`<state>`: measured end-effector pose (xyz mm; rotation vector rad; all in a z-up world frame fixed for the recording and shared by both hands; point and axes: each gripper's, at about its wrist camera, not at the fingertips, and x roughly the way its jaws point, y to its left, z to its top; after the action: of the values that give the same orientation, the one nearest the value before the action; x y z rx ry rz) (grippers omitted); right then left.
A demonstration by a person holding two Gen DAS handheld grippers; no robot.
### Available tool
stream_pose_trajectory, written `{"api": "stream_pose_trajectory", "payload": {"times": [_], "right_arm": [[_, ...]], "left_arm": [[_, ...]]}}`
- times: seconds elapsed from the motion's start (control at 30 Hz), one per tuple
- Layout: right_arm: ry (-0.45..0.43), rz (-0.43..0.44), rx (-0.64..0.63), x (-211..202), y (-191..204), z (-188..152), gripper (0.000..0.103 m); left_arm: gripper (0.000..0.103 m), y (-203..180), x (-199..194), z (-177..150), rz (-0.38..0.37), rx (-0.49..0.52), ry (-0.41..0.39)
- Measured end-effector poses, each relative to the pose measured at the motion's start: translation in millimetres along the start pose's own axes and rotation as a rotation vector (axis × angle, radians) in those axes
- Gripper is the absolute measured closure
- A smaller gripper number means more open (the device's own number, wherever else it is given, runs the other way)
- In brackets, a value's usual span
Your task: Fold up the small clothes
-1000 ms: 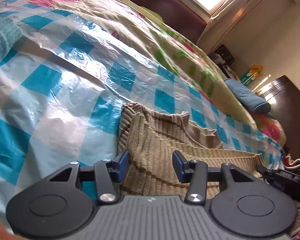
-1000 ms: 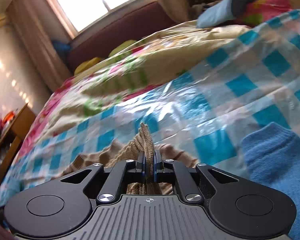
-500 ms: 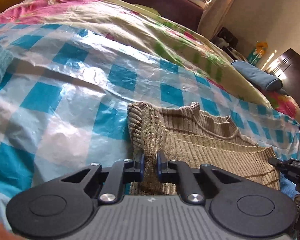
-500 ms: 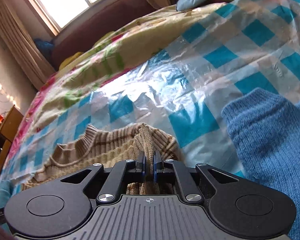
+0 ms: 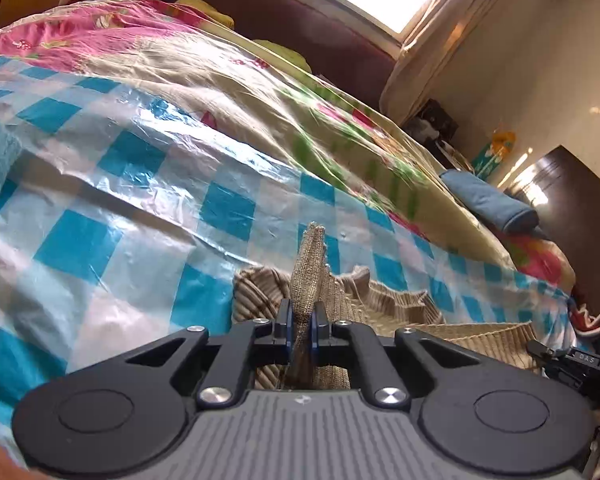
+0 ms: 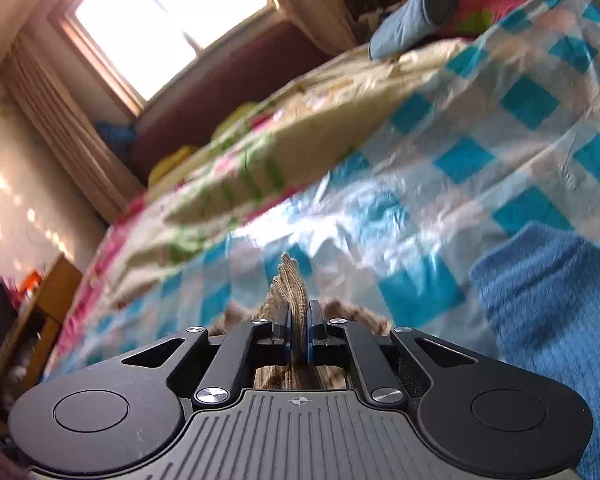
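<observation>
Down on the bed, over the blue-and-white checked plastic sheet (image 5: 148, 216), I've got the tan ribbed sweater (image 5: 384, 300) pinched at two places. My left gripper (image 5: 300, 326) has its jaws clamped tight on a fold of the knit, and that fold stands up between the blue pads as a narrow ridge, its tip pointing away from me toward the far side of the bed. The rest of the sweater lies on the sheet beyond and to the right of those jaws, its long axis running off to the right, ribbing fanning out, the neckline sitting just past the raised fold. My right gripper (image 6: 298, 334) is squeezed shut too, on another bunch of the same sweater (image 6: 290, 284), again poking up and forward as a thin peak between the pads, with more knit bunched underneath. Just right of that grip a blue knitted garment (image 6: 548, 292) lies on the sheet. Farther back, a floral quilt (image 5: 220, 68) covers the bed, and a window (image 6: 168, 20) glares bright beyond it.
</observation>
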<state>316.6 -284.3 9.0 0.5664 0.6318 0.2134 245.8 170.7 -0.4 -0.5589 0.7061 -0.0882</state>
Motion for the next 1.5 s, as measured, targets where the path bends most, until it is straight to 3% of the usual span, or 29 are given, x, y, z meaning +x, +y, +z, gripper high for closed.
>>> {"api": "stream_pose_trajectory", "payload": {"times": [0.07,0.17,0.23,0.4,0.5,0.6,0.77,0.83,0.93,1.07,1.1,1.13,1.2,1.4,1.5], "right_arm": [[0.01,-0.036,0.003,9,-6,-2,0.097],[0.11,-0.129,0.008,33,-22,-18,0.097],[0.132,-0.153,-0.017,37,-26,-31,0.097],[0.109,-0.155,-0.084,29,-15,-27,0.09],[0.051,-0.183,-0.107,19,-5,-16,0.087],[0.052,-0.14,-0.147,12,13,-16,0.081],[0.178,-0.044,-0.262,32,61,-42,0.075],[0.243,-0.017,-0.279,49,76,-55,0.067],[0.314,-0.009,-0.333,72,98,-77,0.066],[0.338,-0.027,-0.386,93,115,-95,0.063],[0.331,-0.048,-0.421,95,119,-98,0.067],[0.325,-0.069,-0.45,97,121,-100,0.08],[0.325,-0.068,-0.456,98,122,-96,0.097],[0.193,0.005,-0.386,73,132,-68,0.1],[0.162,-0.014,-0.352,81,132,-63,0.1]], "left_arm": [[0.09,4,14,-2,0.032,-0.004,0.018],[0.09,10,35,-12,0.095,0.007,0.079],[0.089,13,37,-20,0.102,0.006,0.08],[0.083,21,24,-17,0.094,-0.055,0.047],[0.08,25,12,-11,0.101,-0.07,0.001],[0.077,23,-1,-11,0.119,-0.057,-0.036],[0.071,3,-16,-20,0.084,0.032,-0.044],[0.069,-10,-14,-28,0.087,0.103,-0.031],[0.067,-26,-7,-40,0.096,0.195,-0.012],[0.065,-30,0,-50,0.1,0.231,0.001],[0.064,-28,-1,-51,0.105,0.229,0.0],[0.064,-26,-2,-51,0.107,0.224,-0.002],[0.064,-20,-6,-51,0.107,0.201,-0.007],[0.063,-15,-17,-47,0.099,0.19,-0.059],[0.063,-15,-14,-49,0.105,0.188,-0.067]]}}
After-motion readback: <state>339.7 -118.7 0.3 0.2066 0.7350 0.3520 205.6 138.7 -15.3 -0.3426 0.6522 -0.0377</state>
